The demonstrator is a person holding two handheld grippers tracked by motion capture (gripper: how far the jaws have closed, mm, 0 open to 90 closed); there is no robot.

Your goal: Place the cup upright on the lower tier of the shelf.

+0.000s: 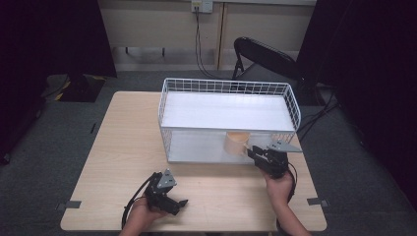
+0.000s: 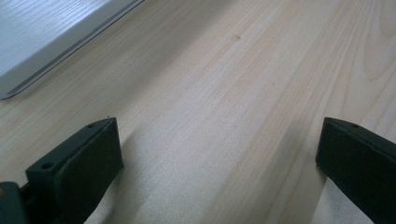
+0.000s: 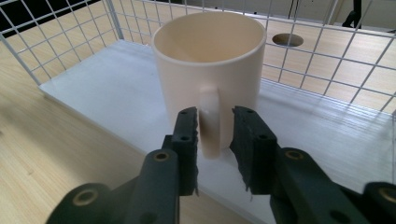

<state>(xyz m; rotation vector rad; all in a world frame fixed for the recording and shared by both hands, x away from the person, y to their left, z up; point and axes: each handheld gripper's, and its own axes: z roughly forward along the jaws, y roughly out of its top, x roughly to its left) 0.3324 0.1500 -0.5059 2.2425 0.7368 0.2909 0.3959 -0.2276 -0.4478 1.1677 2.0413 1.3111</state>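
Jaws of the left gripper spread wide, nothing between them but bare wooden table. A corner of the white shelf board lies ahead and to the left of the left-hand jaw, well apart from it. In the high view this gripper sits low over the table near the front edge, held in the person's left hand.

Jaws of the right gripper nearly closed, one on either side of the handle of the cream mug; whether the pads actually press the handle I cannot tell. Mug upright, just ahead of the jaws, interior empty as far as visible. It stands on the lower white board of the white wire rack, near the front edge, toward the rack's right end.
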